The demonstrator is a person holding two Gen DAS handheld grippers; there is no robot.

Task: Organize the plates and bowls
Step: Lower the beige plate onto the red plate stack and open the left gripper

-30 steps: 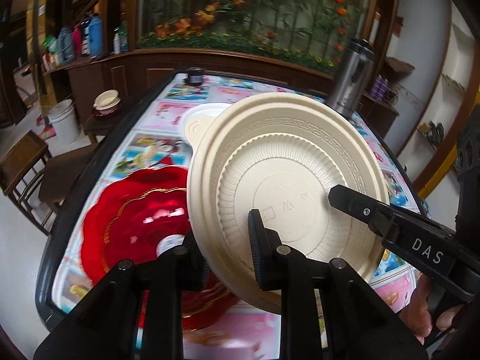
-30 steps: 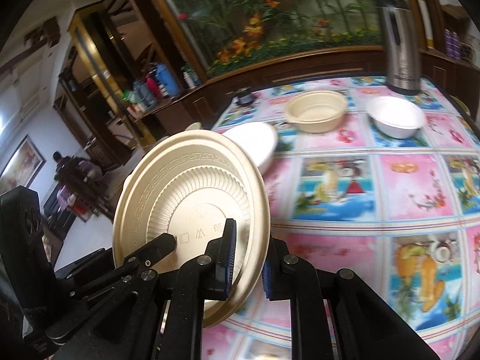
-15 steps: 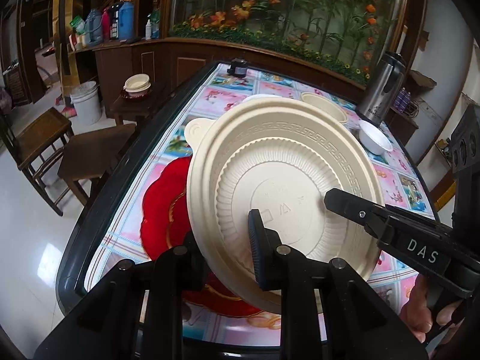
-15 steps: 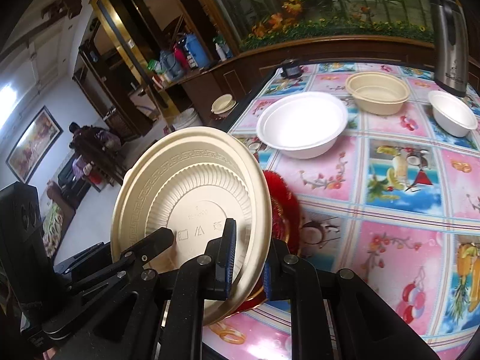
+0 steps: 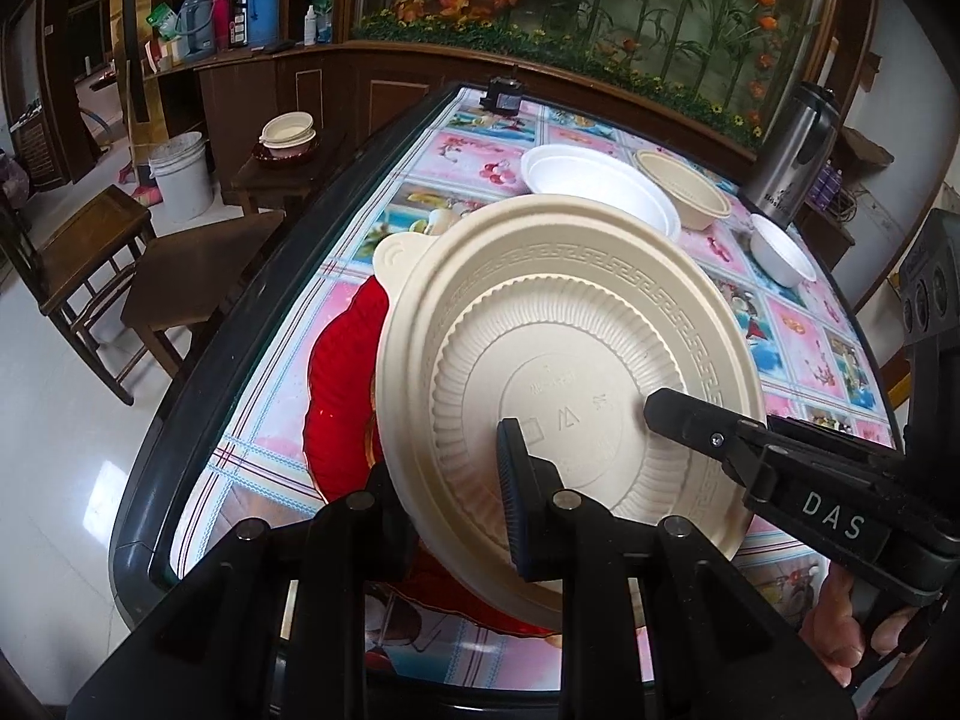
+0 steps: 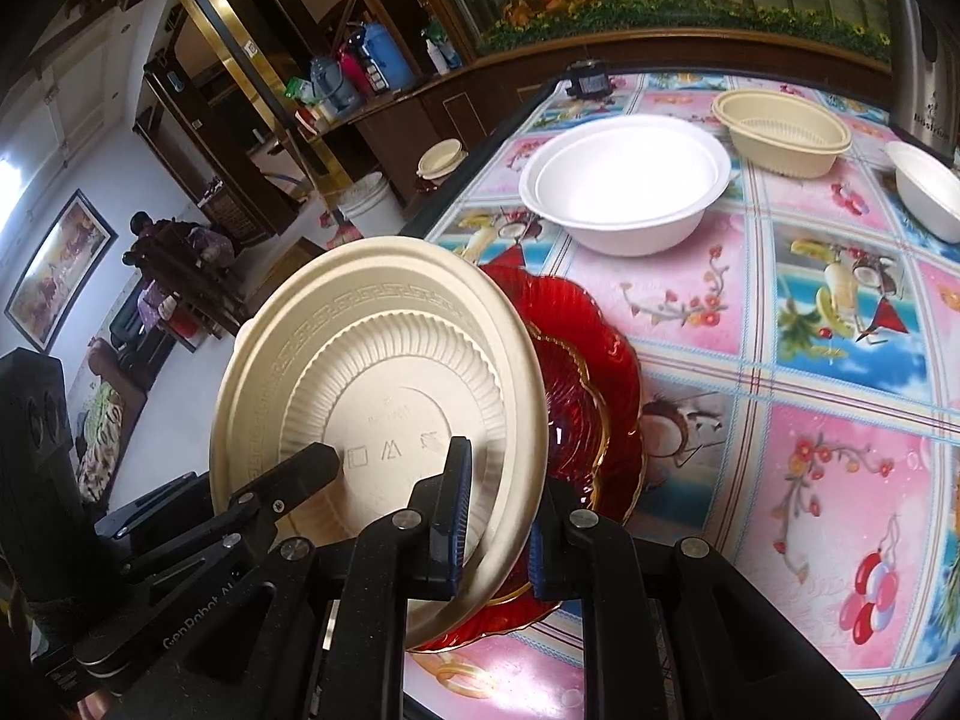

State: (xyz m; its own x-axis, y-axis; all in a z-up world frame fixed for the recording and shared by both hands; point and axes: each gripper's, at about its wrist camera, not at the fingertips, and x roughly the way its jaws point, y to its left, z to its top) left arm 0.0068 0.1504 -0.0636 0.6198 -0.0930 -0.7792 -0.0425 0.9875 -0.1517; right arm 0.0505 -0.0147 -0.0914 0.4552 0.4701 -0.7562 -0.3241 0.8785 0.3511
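A cream plastic plate (image 5: 564, 348) is held tilted on edge, its underside toward both cameras, above a red glass plate (image 5: 342, 396) on the table. My left gripper (image 5: 450, 516) is shut on the cream plate's lower rim. My right gripper (image 6: 495, 522) is shut on the same plate (image 6: 372, 372) from the other side; its finger (image 5: 708, 426) shows in the left wrist view. The red plate (image 6: 594, 396) lies flat behind it. A large white bowl (image 6: 624, 192), a cream bowl (image 6: 780, 132) and a small white bowl (image 6: 924, 192) stand farther back.
The table has a pictured cloth (image 6: 828, 444) and a dark raised edge (image 5: 198, 384). A steel thermos (image 5: 792, 162) stands at the far right. A small black object (image 5: 504, 99) sits at the far end. Wooden chairs (image 5: 96, 252) and a white bucket (image 5: 180, 174) are left of the table.
Both grippers have drawn back toward the table's near edge with the cream plate still held. The red plate and the bowls behind it have come more into view.
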